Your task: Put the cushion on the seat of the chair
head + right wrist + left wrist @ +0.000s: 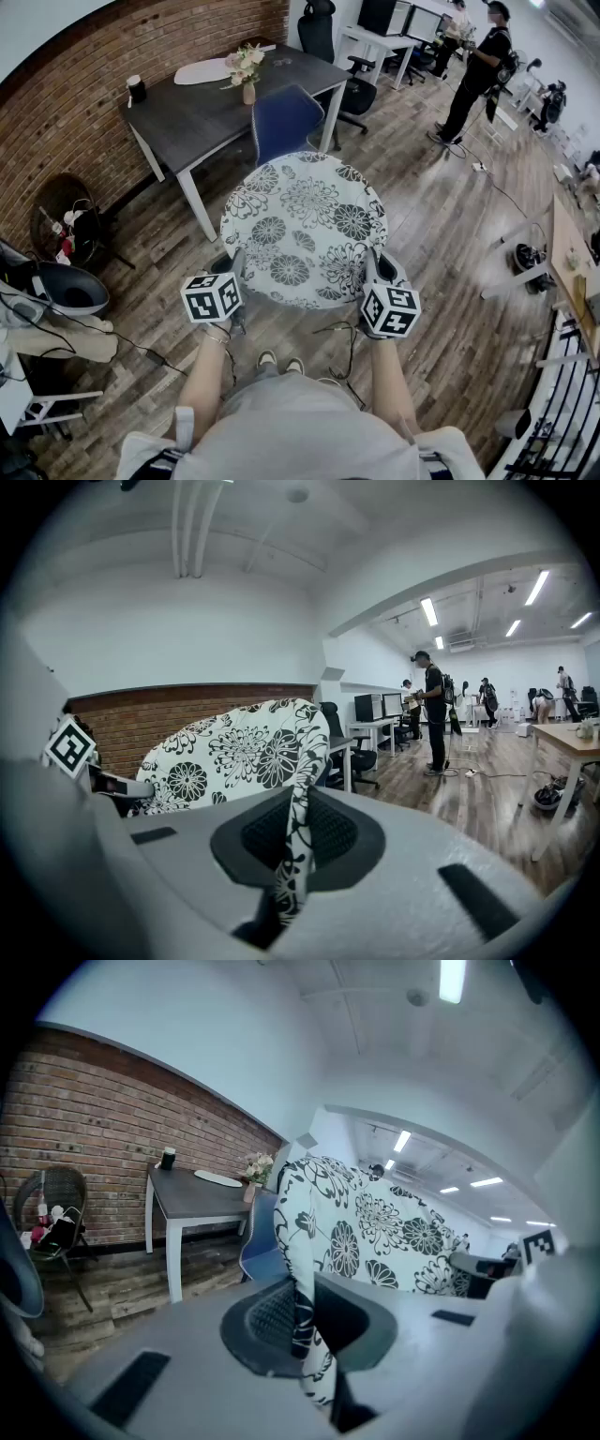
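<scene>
The round flowered cushion (305, 230) is up off the floor, held in the middle of the head view between the two grippers; it is not yet on the chair. The left gripper (236, 269) has its jaws clenched on the cushion's lower-left edge, and its own view shows the fabric rim pinched thin between the pads; the right gripper (372, 269) grasps the lower-right edge the same way, a fold of the printed cloth squeezed flat between its jaws. The cushion is tipped, its patterned face turned up toward the head camera and its far edge toward the top of the frame.

The blue chair (286, 120) stands just above the cushion in the picture, drawn up to the dark tabletop (202, 108); only its backrest shows, since the cushion covers the seat from this angle; whether the far edge touches the chair cannot be told. A vase of flowers (246, 73) and a dark cup (137, 89) sit on the tabletop, well clear of the chair.

As a judgement, the pick-up is done and the carry is part-way; what is left is to bring the cushion over the seat, lower it flat, and release both grips; the backrest looks like the likeliest thing to catch the far edge.
</scene>
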Demonstrator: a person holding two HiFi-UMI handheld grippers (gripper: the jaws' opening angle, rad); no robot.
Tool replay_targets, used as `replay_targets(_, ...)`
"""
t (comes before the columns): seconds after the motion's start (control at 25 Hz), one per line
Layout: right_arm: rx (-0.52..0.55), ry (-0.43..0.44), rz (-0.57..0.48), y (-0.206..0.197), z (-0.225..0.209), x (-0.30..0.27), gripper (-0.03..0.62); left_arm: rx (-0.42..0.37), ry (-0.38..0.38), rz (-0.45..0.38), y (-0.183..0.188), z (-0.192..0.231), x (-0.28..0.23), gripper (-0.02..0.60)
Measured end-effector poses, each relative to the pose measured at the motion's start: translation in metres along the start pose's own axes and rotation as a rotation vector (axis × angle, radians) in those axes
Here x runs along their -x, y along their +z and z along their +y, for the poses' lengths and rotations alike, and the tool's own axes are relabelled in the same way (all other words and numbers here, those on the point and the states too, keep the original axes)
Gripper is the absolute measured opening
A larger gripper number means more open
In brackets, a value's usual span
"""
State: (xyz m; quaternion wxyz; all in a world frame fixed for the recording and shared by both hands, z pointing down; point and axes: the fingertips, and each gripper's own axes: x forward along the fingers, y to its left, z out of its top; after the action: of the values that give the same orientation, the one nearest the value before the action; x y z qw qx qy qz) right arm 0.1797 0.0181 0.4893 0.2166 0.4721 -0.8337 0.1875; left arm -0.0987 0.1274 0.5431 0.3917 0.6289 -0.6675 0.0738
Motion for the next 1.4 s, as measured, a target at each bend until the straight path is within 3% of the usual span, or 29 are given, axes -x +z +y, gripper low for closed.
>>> replay_targets(0.28,-0.006,-0.002,0.015,0.0,-0.002,0.001,0.015,0.005,-0.032,0.015,-0.005,-0.008,-0.004,0.017)
replay_targets(0.56,-0.053,0.049,0.035,-0.012,0.005,-0.005,0.02,-0.001,-0.029,0.046,-0.017,-0.006,-0.007,0.017)
replay_targets(1.4,-0.127,-0.036,0.048,-0.033,0.011,-0.042,0.02,-0.055,-0.126,0.113,-0.009,0.026,-0.058,0.017)
